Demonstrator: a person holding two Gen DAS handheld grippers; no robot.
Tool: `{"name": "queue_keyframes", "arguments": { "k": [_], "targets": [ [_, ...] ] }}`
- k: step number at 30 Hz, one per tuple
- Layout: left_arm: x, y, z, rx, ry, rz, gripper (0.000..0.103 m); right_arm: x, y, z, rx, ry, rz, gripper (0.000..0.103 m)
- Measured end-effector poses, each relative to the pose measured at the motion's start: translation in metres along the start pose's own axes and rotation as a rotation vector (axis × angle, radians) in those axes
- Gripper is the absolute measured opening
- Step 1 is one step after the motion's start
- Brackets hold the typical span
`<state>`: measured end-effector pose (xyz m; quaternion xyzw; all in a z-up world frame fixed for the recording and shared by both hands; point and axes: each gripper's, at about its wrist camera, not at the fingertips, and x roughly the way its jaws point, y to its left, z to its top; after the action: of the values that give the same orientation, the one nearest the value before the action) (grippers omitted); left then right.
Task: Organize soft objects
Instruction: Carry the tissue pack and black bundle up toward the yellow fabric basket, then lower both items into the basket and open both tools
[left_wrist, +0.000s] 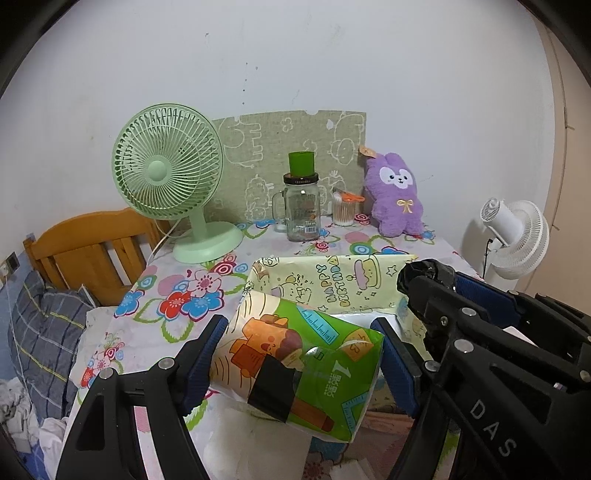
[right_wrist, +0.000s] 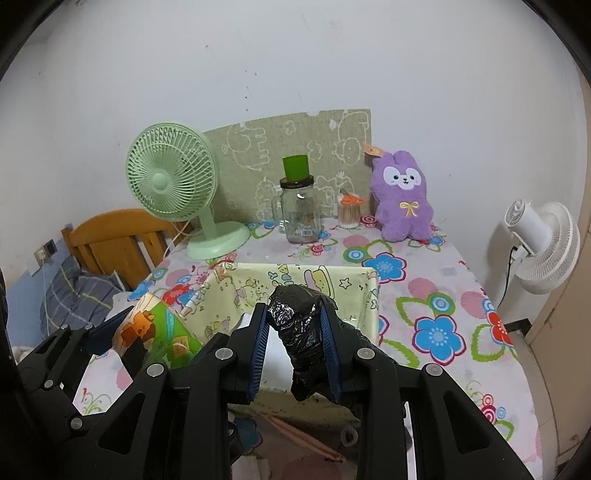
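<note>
Left gripper (left_wrist: 299, 354) and right gripper (right_wrist: 295, 343): black linkage arms, silver rivets, ribbed blue pads (right_wrist: 258, 350); white "DAS" lettering (left_wrist: 493, 428) on one arm.

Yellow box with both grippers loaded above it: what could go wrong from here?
1. The left gripper grips the tissue pack near one end; the soft, tilted pack could sag or slip out.
2. The right gripper with its black plastic bundle crowds the left one above the yellow box, so they may collide.
3. The loose bundle could snag on a box wall when released.
</note>
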<state>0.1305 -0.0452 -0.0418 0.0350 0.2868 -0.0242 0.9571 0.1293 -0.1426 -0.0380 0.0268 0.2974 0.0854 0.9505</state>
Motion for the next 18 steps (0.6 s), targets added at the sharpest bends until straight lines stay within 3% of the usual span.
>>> {"name": "queue_keyframes", "arguments": {
  "k": [18],
  "targets": [
    [0.057, -0.004, 0.002, -0.005, 0.088, -0.033, 0.08, 0.059, -0.012, 0.002, 0.007, 0.043, 0.027, 0.031]
  ]
}}
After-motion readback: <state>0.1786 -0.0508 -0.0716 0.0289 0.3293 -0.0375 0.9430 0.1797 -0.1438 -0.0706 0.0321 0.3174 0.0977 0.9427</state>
